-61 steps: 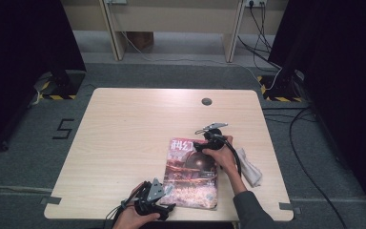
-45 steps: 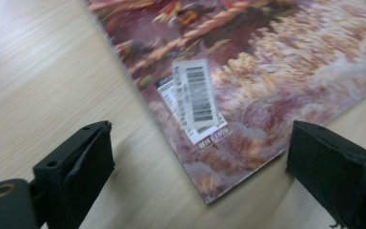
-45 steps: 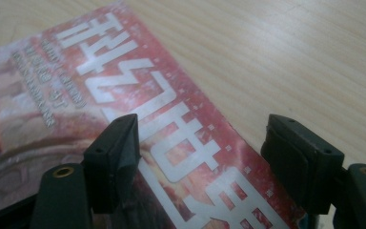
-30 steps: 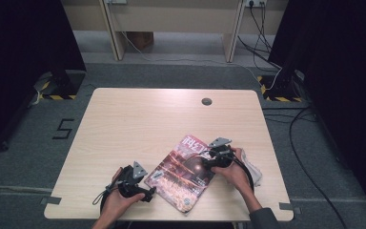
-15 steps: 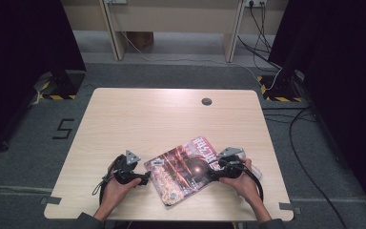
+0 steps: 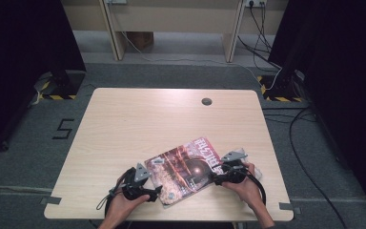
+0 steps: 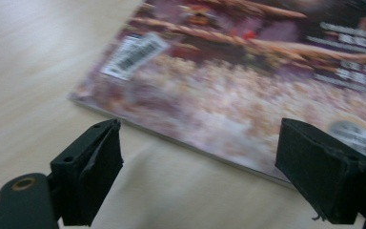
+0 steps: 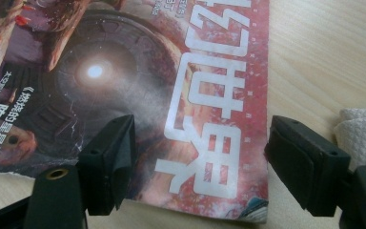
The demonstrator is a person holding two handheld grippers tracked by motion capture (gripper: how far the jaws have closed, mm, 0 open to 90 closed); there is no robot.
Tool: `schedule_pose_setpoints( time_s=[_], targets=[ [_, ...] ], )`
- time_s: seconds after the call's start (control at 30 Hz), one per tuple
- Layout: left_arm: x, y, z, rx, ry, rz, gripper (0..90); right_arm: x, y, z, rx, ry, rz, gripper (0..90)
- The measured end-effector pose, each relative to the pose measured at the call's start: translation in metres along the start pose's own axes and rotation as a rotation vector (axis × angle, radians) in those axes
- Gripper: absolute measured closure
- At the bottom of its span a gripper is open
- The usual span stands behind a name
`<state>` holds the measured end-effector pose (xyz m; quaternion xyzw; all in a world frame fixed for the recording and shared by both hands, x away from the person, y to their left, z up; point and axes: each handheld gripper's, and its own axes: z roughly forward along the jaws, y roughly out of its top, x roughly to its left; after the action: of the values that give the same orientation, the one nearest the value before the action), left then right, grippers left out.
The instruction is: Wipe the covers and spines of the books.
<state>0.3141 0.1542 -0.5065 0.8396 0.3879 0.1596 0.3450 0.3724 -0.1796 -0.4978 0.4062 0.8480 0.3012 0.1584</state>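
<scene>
On the table (image 6: 138, 124), near edge: magazine (image 6: 186, 167) between my grippers.
Left gripper (image 6: 145, 191) and right gripper (image 6: 221, 176) both spread wide, grasping nothing.

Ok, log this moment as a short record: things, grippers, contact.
magazine: flat on the table, cover up, skewed, near the front edge
table: light wood, round hole near the far edge
cloth: white, on the table beside the magazine, partly under the right hand in the high view
left gripper: open, at the magazine's barcode corner, jaws astride its edge
right gripper: open, jaws over the title end of the cover
contact: neither gripper clamps the magazine
</scene>
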Motion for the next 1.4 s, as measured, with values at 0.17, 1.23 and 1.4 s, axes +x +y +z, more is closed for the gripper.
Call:
schedule_pose_setpoints(
  time_s=[0.17,1.23,1.4],
  targets=[
    [-0.005,0.0,0.002,0.008,0.005,0.023,13.9,0.004,-0.002,-0.003,0.004,-0.001,-0.008,25.7],
    [0.044,0.02,0.022,-0.005,0.317,0.031,0.0,0.004,0.019,0.012,-0.027,0.053,0.021,30.9],
    [0.046,0.02,0.021,-0.021,0.272,-0.017,11.1,0.005,0.021,0.018,-0.014,0.039,-0.004,29.9]
  ],
)
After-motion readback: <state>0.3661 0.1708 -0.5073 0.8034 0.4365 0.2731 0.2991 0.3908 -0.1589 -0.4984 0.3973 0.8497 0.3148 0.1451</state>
